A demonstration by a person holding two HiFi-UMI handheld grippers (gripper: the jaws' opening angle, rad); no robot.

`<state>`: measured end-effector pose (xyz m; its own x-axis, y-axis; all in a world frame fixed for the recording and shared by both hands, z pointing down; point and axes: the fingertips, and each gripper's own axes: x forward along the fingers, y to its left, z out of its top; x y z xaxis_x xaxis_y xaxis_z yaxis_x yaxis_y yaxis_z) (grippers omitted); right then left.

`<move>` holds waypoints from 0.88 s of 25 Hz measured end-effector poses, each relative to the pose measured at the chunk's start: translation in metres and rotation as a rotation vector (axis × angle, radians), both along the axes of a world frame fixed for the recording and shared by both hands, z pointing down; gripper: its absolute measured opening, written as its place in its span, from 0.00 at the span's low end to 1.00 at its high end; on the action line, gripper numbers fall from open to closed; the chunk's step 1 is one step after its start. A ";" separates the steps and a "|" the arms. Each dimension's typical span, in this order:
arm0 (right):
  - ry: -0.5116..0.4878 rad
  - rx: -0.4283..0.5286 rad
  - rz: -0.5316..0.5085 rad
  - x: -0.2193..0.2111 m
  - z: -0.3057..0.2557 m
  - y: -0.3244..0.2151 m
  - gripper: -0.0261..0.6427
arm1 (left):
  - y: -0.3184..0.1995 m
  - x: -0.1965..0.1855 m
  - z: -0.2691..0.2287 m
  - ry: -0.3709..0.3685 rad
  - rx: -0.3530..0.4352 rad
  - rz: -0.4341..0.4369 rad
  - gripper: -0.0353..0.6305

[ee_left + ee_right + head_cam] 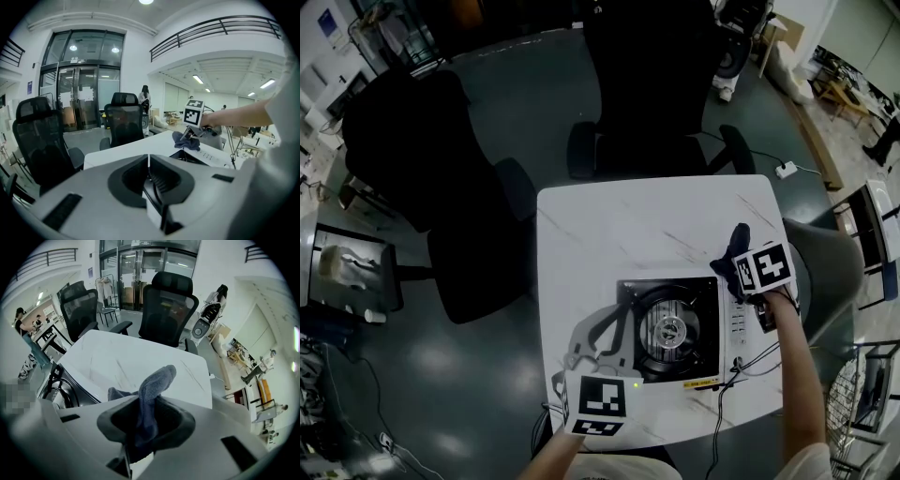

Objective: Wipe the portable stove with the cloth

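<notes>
While pinching dark blue-grey cloth (pixel 152 390) in right gripper (pixel 142 423) at far-right corner of black-and-silver portable stove (pixel 670 328), holding left gripper (pixel 149 164) closed, empty, front-left.

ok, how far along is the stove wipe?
Done: the right gripper is shut on the cloth. In hand: the cloth is at the portable stove's far right corner. Left: the wipe across the top; nothing shows whether it has been wiped. The left gripper is shut, empty and off the stove.
</notes>
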<state>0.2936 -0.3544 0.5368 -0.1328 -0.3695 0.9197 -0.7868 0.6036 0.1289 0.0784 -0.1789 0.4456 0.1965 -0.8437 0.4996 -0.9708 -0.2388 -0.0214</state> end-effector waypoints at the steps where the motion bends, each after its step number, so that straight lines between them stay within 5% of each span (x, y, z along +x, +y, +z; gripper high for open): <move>1: -0.010 0.003 0.008 0.002 0.000 0.001 0.19 | 0.000 0.002 0.000 -0.001 0.001 0.004 0.09; 22: -0.060 0.038 0.030 0.009 -0.006 0.031 0.19 | 0.007 0.013 -0.004 -0.002 0.001 0.026 0.09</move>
<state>0.3028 -0.3235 0.5306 -0.1760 -0.4088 0.8955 -0.8116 0.5750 0.1030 0.0914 -0.1722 0.4414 0.2169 -0.8391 0.4989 -0.9644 -0.2635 -0.0239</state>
